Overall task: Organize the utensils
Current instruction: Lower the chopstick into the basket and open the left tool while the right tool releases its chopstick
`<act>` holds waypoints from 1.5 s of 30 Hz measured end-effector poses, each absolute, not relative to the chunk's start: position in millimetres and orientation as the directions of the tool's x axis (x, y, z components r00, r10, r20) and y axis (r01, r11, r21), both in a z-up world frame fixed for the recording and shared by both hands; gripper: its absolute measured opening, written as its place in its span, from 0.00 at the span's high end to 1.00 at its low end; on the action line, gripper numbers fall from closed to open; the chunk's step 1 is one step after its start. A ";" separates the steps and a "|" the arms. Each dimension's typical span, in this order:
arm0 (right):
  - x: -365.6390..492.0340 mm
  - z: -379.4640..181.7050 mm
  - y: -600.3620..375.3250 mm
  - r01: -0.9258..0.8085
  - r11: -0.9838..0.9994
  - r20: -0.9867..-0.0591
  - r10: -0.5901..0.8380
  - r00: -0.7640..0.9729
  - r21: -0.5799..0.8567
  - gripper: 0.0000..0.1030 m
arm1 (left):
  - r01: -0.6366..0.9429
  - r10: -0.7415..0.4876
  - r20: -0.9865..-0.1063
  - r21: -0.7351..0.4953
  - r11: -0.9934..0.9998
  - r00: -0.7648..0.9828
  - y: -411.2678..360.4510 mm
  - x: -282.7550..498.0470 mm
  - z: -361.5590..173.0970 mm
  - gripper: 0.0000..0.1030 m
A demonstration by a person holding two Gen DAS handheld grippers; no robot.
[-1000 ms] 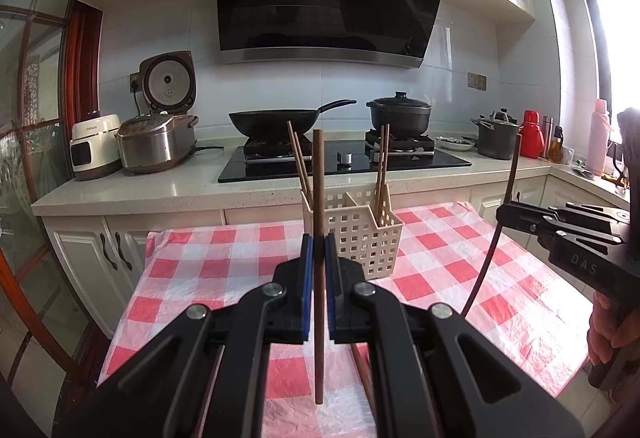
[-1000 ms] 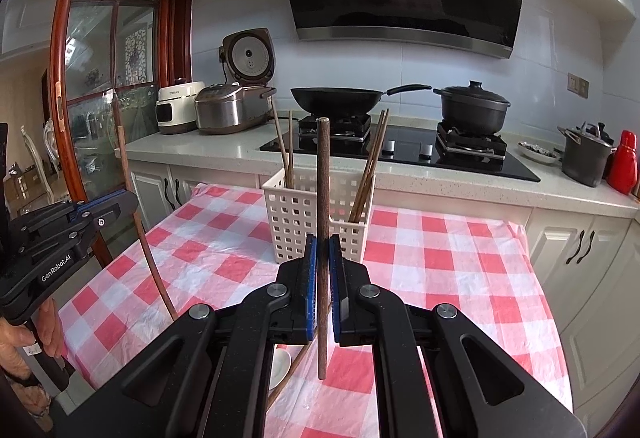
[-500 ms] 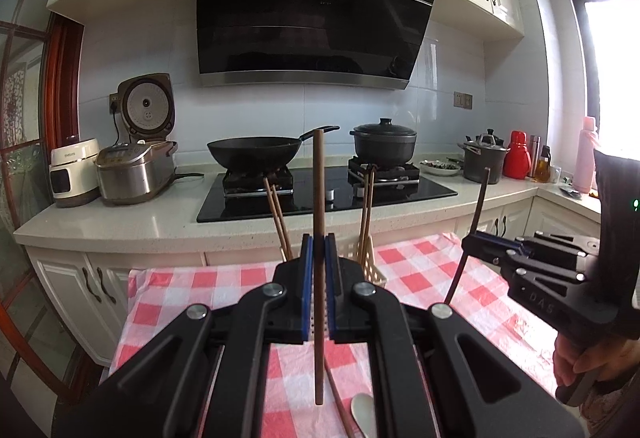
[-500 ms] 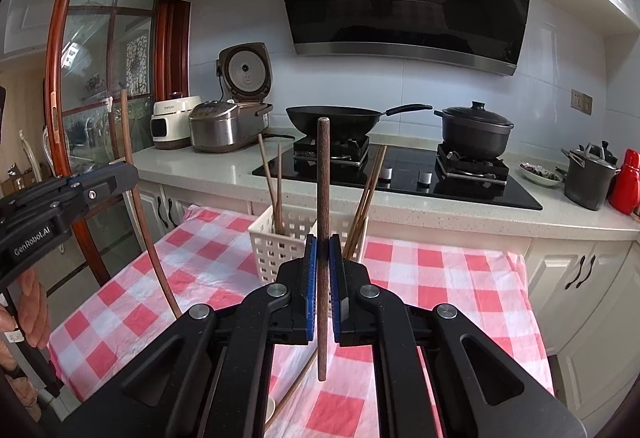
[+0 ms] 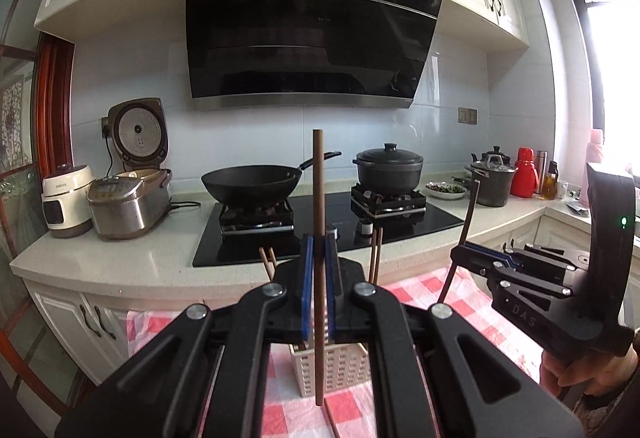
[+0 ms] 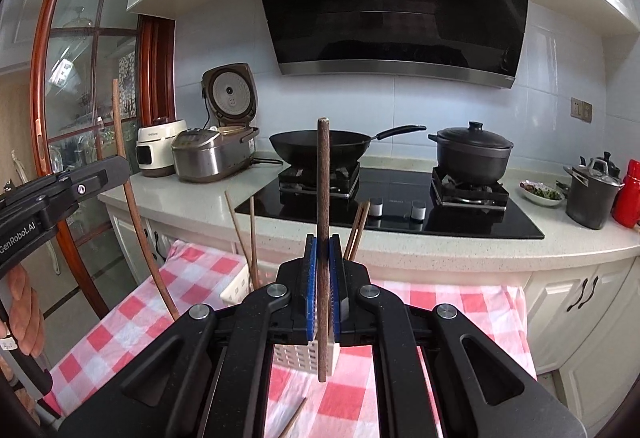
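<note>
My left gripper (image 5: 319, 290) is shut on a brown chopstick (image 5: 318, 198), held upright above the table. My right gripper (image 6: 323, 290) is shut on another brown chopstick (image 6: 323, 190), also upright. Each gripper shows in the other's view: the right one (image 5: 480, 262) with its chopstick (image 5: 464, 230), the left one (image 6: 96, 178) with its chopstick (image 6: 132, 206). A white slotted utensil basket (image 5: 340, 370) stands on the red-checked tablecloth (image 5: 424, 290) just beyond both grippers, partly hidden behind them. It also shows in the right wrist view (image 6: 304, 356). Several chopsticks (image 6: 244, 234) stand in it.
A loose chopstick (image 6: 294, 416) lies on the cloth below my right gripper. Behind the table runs a counter (image 5: 132, 258) with a wok (image 5: 250, 180), a black pot (image 5: 389, 168), rice cookers (image 5: 128, 198) and a grey pot (image 5: 494, 182). Cabinets stand on the right (image 6: 580, 302).
Both grippers have risen and tilted up, so the basket has dropped low in both views and sits mostly behind the fingers. Each still holds its chopstick upright.
</note>
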State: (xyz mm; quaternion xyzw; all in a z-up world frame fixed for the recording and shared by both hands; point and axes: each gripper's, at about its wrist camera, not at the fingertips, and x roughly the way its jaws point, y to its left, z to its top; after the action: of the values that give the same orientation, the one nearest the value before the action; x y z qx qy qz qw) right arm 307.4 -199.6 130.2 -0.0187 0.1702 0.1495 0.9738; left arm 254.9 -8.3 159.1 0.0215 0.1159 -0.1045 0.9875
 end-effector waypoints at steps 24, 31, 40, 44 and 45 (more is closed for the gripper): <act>410.5 83.9 -182.5 -0.336 0.931 -0.453 0.363 0.814 0.141 0.94 | 0.193 -0.194 -0.328 -0.035 0.981 0.925 -23.1 386.3 113.8 0.94; 436.4 68.3 -180.4 -0.306 0.930 -0.558 0.366 0.745 0.202 0.94 | 0.186 -0.197 -0.495 -0.072 0.980 0.846 -18.7 423.3 76.3 0.94; 453.0 45.2 -174.2 -0.306 0.930 -0.568 0.368 0.736 0.206 0.89 | 0.147 -0.137 -0.516 -0.022 0.989 0.846 -14.6 430.7 48.4 0.83; 451.9 44.5 -172.9 -0.304 0.936 -0.549 0.350 0.759 0.177 0.84 | 0.134 -0.120 -0.483 -0.006 0.991 0.867 -13.6 422.4 51.0 0.61; 450.8 45.4 -174.0 -0.302 0.936 -0.542 0.350 0.764 0.179 0.78 | 0.129 -0.113 -0.474 0.001 0.992 0.873 -13.3 418.7 51.7 0.60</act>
State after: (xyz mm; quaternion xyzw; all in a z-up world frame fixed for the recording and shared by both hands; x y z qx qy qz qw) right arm 450.8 -174.0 45.4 0.0407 0.2965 0.1738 0.9382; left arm 418.7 -13.3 51.7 0.0162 0.2441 -0.0626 0.9676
